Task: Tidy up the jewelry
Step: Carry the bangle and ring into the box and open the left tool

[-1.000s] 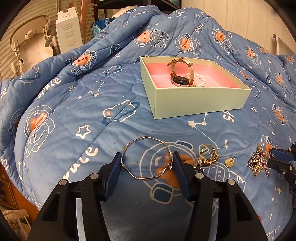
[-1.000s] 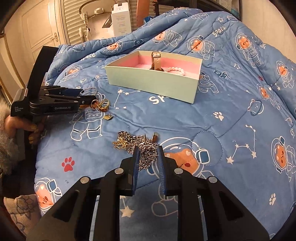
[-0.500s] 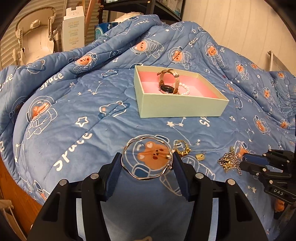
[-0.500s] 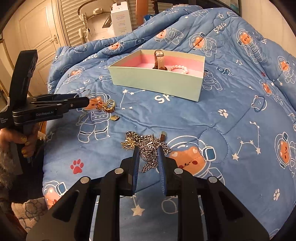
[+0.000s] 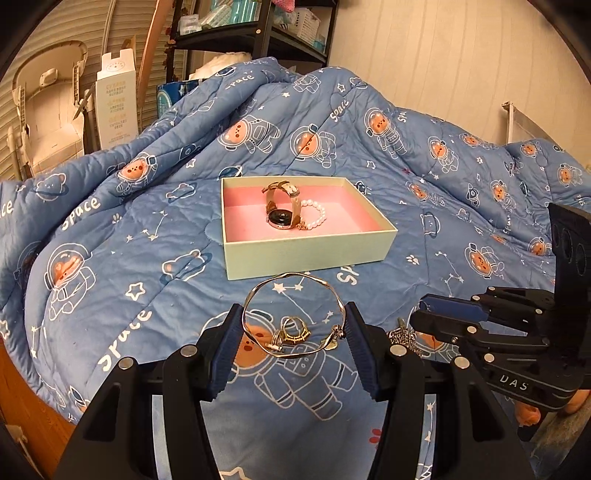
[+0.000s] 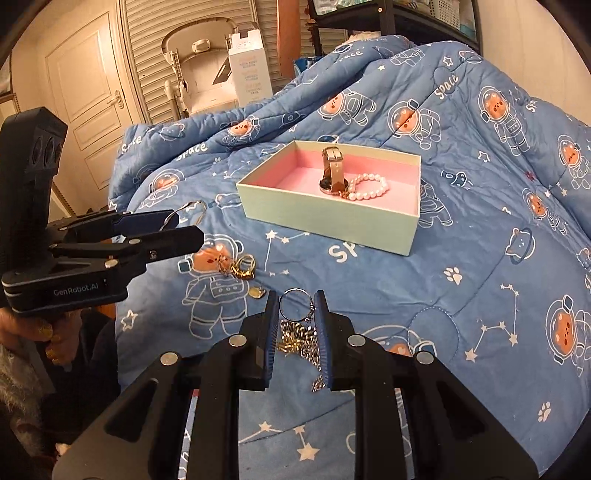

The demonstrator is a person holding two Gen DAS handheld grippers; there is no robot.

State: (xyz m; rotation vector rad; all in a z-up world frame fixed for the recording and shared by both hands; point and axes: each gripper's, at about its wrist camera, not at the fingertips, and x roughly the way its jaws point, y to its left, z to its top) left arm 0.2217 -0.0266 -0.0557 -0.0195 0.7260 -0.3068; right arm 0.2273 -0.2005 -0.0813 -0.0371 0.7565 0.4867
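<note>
The left gripper (image 5: pixel 291 332) clamped a thin wavy silver bangle (image 5: pixel 291 314); the right gripper (image 6: pixel 297 325) pinched a tangled silver chain with a ring (image 6: pixel 295 332) above the blue quilt (image 6: pixel 480 258).

Blue space-bear quilt (image 5: pixel 155 266) spread over bed. Behind quilt: white carton (image 5: pixel 116 110) upright, slatted shutter doors (image 6: pixel 155 55), black shelving unit (image 5: pixel 258 33) holding baskets. Left of shutters: cream panelled door (image 6: pixel 92 99). Right of quilt: cream wall (image 5: pixel 424 62). Warm indoor light.

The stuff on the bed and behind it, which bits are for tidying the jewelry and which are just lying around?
For the job: silver bangle, chain bunch, gold rings, heart charm, green box, watch, pearl bracelet.

Just lying about: white carton, shelf, door.
</note>
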